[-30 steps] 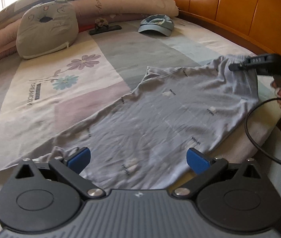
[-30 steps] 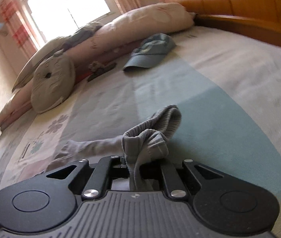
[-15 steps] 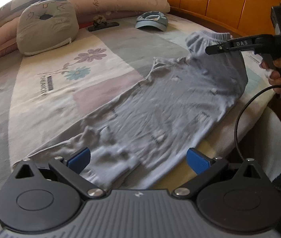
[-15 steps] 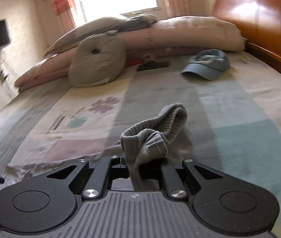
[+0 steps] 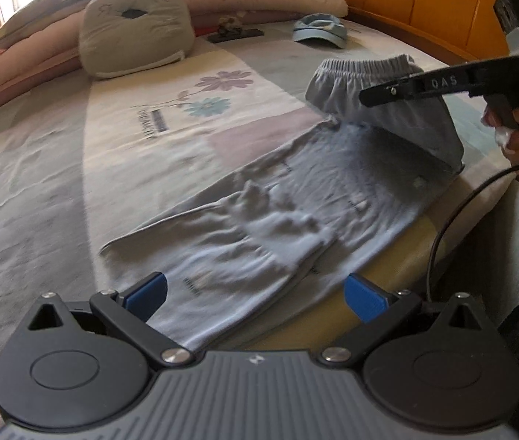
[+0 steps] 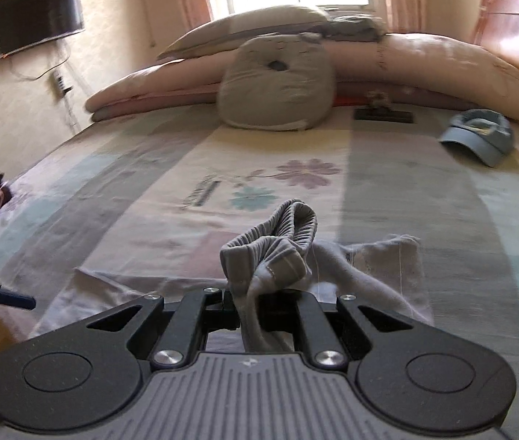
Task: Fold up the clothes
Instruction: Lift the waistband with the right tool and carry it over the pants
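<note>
My right gripper (image 6: 266,293) is clamped on the elastic waistband of the pale grey printed trousers (image 5: 296,198), lifted above the patchwork bedspread (image 5: 57,168). Their long axis runs back to my left gripper (image 5: 255,293), jaws apart over the leg ends.

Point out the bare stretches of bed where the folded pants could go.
Free: the flowered bedspread between the cat cushion and the grey pants, and the striped stretch left of that. Also the band between the blue cap and the lifted waistband. Crowded: the pillow end, and the near edge under the pants.
</note>
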